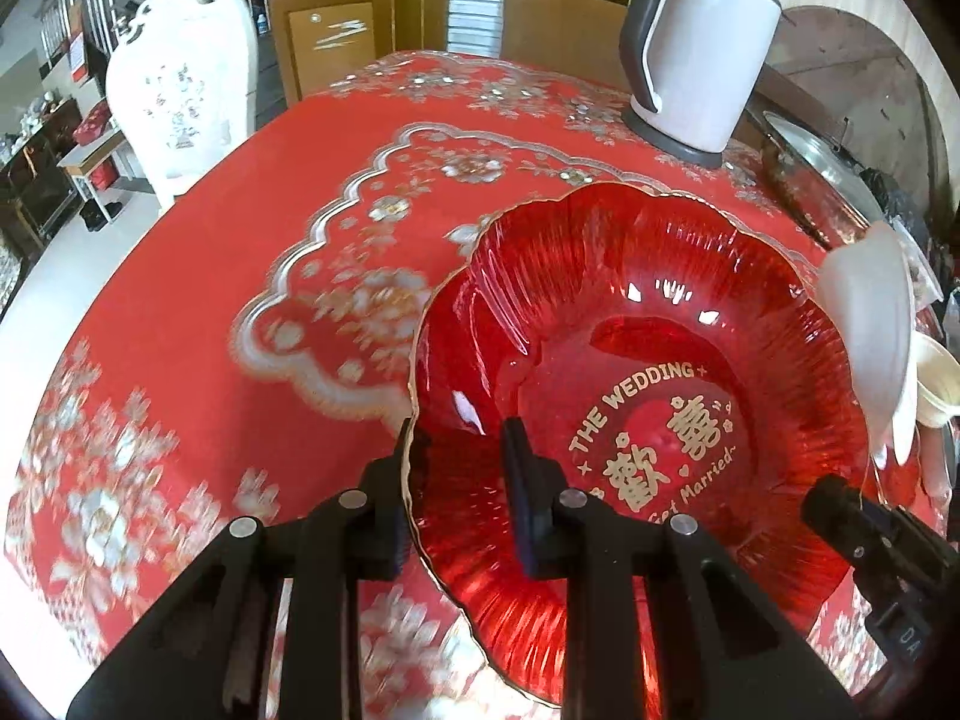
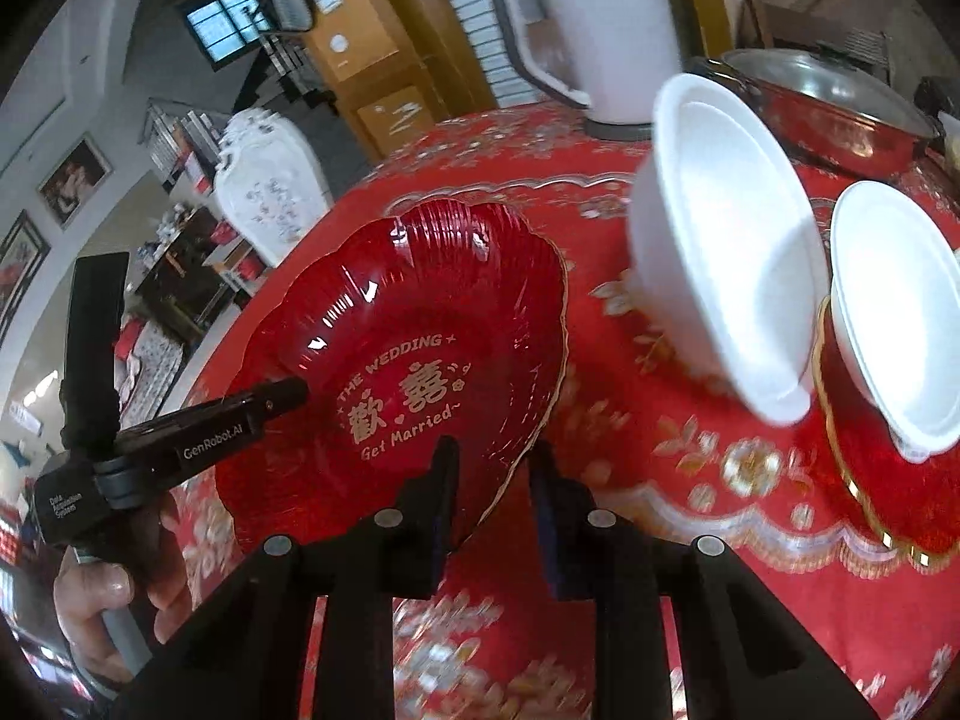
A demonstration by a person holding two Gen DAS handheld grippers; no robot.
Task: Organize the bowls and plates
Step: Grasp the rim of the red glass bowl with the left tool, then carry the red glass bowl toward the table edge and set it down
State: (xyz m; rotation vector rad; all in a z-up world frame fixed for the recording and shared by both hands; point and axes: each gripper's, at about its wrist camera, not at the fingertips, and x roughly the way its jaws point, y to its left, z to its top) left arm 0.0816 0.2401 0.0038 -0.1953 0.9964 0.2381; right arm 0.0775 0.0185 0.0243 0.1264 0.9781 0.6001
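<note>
the red plate (image 1: pixel 648 396), scalloped with a gold rim and "the wedding" lettering, is tilted above the red floral tablecloth (image 1: pixel 198 312) toward the table's right side. my left gripper (image 1: pixel 462 450) pinches its left rim, one finger under and one inside the dish. my right gripper (image 2: pixel 492 474) straddles the opposite rim, narrow, gripping it. a white bowl (image 2: pixel 726 246) leans on its side nearby, and another white bowl (image 2: pixel 894 312) sits in a second red plate (image 2: pixel 870 468) near the right edge. a white kettle (image 1: pixel 696 48) stands at the far edge.
</note>
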